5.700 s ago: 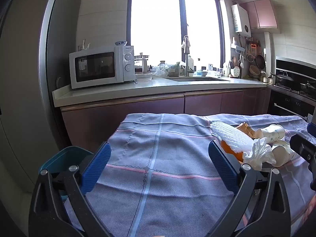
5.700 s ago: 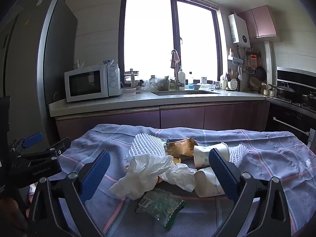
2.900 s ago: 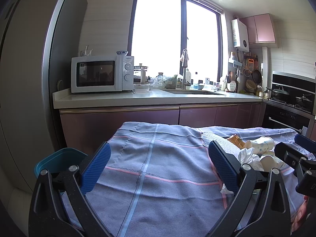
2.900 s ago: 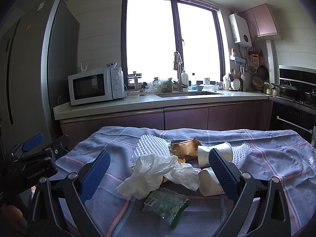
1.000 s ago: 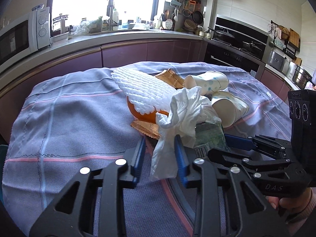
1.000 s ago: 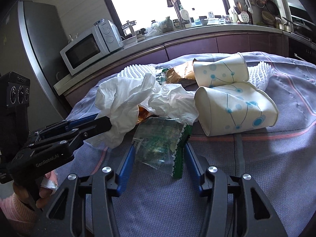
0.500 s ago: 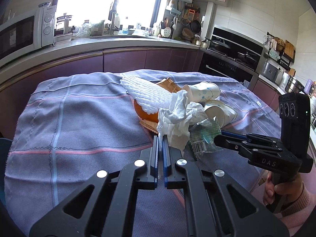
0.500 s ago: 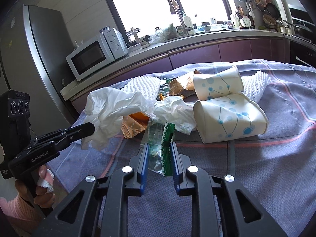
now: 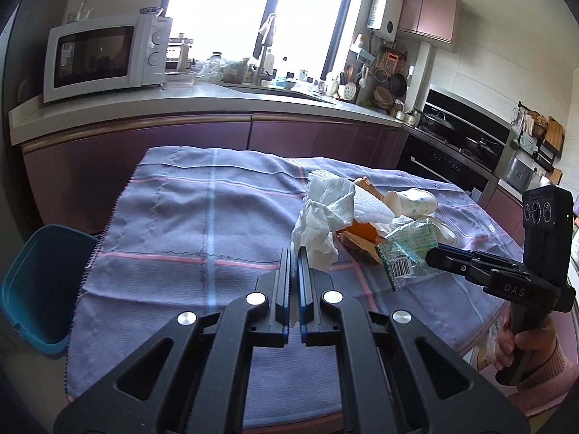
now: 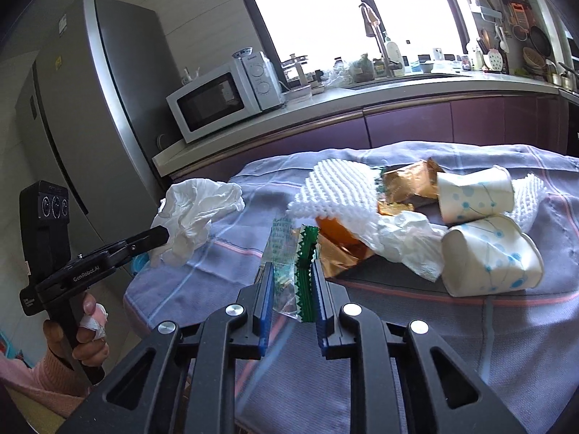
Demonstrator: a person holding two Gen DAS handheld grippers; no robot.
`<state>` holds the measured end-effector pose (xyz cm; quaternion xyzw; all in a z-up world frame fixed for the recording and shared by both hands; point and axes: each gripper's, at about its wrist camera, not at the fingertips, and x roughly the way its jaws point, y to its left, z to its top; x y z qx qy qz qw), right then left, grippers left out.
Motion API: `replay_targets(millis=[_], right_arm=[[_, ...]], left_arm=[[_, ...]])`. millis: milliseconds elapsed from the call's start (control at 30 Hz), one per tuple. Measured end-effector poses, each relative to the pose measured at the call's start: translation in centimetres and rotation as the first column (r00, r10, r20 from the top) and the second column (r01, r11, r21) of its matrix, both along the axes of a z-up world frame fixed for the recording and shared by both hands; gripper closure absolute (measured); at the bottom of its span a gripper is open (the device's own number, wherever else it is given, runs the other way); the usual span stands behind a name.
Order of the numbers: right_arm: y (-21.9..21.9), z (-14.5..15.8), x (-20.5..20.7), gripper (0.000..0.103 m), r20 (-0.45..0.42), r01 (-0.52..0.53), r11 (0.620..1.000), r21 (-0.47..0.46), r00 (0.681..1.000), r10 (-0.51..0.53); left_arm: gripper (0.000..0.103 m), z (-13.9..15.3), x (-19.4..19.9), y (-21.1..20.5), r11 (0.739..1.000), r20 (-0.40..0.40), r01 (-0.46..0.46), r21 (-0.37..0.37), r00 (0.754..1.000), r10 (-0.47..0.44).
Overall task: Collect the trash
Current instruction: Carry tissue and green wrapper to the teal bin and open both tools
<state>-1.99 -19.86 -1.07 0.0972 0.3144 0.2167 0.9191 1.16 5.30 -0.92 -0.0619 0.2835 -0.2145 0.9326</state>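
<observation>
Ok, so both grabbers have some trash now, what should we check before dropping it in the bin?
1. Left gripper shut on the tissue: ok, the tissue hangs from its tips.
2. Right gripper shut on the green wrapper: ok, the jaws have just been closing and the wrapper sits pinched between them.
3. Both pieces lifted off the cloth: ok.
4. Blue bin in sight: ok, beside the table's left edge.
5. Room inside the bin: cannot tell.
6. Cups left undisturbed: ok.
</observation>
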Motion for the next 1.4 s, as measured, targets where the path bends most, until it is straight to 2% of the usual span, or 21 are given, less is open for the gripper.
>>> replay_targets(millis=[133,233,433,633,767,1000,1233,1400], right_arm=[[3.2,0.7,1.5,0.085,0.005,-0.086,0.996,0.004,0.996,0.086],[6.2,1.2,2.9,0.085,0.008,-0.159,0.987,0.001,0.987,0.159],[12.6,1.9,6.1,0.085,0.0,-0.298,0.955,0.007,0.955,0.298],[18.7,1.9,8.9,0.085,-0.02,-0.403,0.915,0.007,0.915,0.403],[22.4,1.3,10.8,0.085,-0.054,-0.446,0.895,0.017,0.893,0.447],[28.2,-0.6,13.3,0.085,-0.126,-0.487,0.874,0.003,0.866,0.483],[32.5,-2.8,15.5,0.083,-0.209,-0.507,0.861,-0.037,0.847,0.49],[34.2,-4.1,16.4,0.076,-0.264,-0.505,0.862,-0.049,0.839,0.476]], left_arm=[[0.099,0.6,-0.4,3.6,0.996,0.022,-0.091,-0.002,0.996,0.091],[0.099,1.4,-0.7,6.9,0.984,0.041,-0.177,0.001,0.983,0.177],[0.099,2.4,-1.0,13.7,0.935,0.059,-0.354,0.01,0.934,0.353],[0.099,1.5,-0.2,19.6,0.881,0.03,-0.474,0.022,0.881,0.473],[0.099,-0.1,1.1,22.7,0.854,-0.011,-0.519,0.039,0.854,0.52],[0.099,-3.9,3.7,25.4,0.82,-0.091,-0.567,0.079,0.815,0.572],[0.099,-6.7,6.4,26.9,0.807,-0.14,-0.581,0.105,0.795,0.59],[0.097,-8.4,6.9,26.9,0.804,-0.163,-0.582,0.121,0.788,0.594]])
